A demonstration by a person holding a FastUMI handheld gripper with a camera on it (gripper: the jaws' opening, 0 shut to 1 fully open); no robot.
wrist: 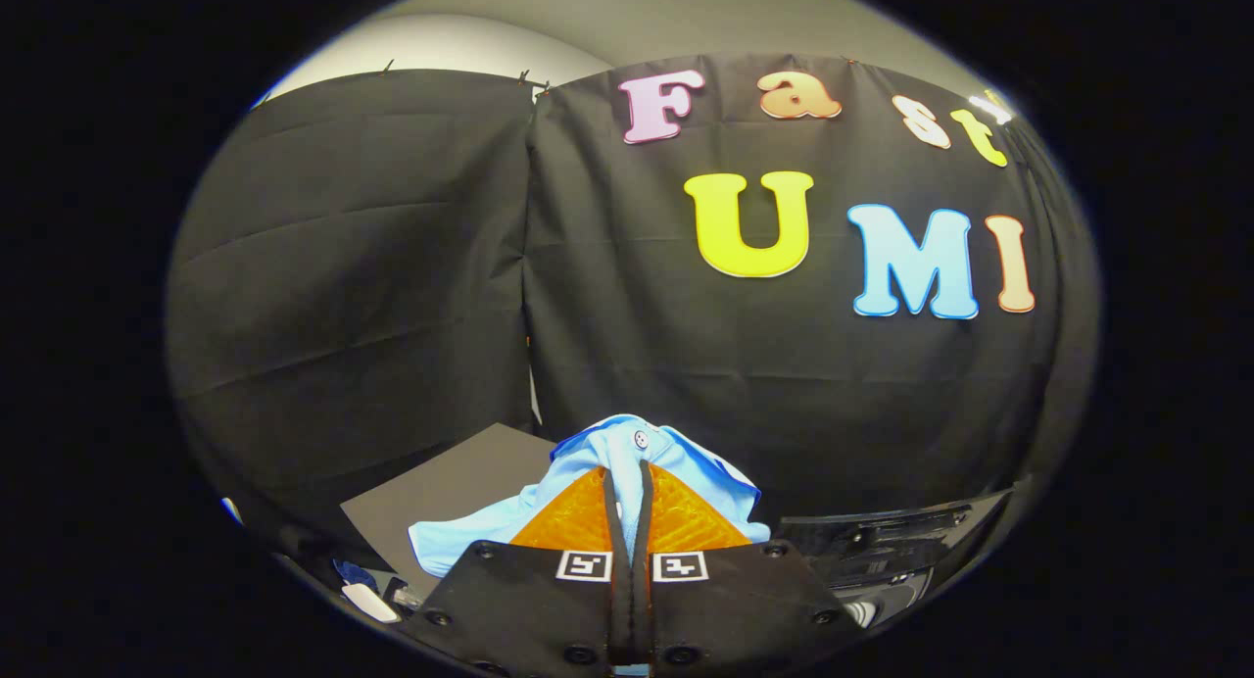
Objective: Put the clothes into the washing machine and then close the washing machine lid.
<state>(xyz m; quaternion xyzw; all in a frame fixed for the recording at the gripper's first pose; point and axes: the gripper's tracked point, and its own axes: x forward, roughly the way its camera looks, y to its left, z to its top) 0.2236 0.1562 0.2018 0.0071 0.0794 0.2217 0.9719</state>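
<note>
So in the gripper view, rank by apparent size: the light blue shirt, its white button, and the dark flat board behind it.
1. Light blue shirt, pinched in the shut gripper; nearness inflates it.
2. Dark flat board, partly hidden behind the shirt, so these two stay unsure.
3. White button, clearly smallest.

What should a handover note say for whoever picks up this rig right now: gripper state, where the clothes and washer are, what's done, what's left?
Gripper: fingers closed on a light blue garment, a fold pinched between them, held lifted in front of the booth wall.
Garment: bunched around and ahead of the fingers, one part drooping beside them. A button shows near its top.
A dark machine-like part sits low beside the gripper; I cannot tell if it is the washer or its lid.
Done: garment picked up.
Left: carry it to the drum, drop it in, close the lid.
</note>
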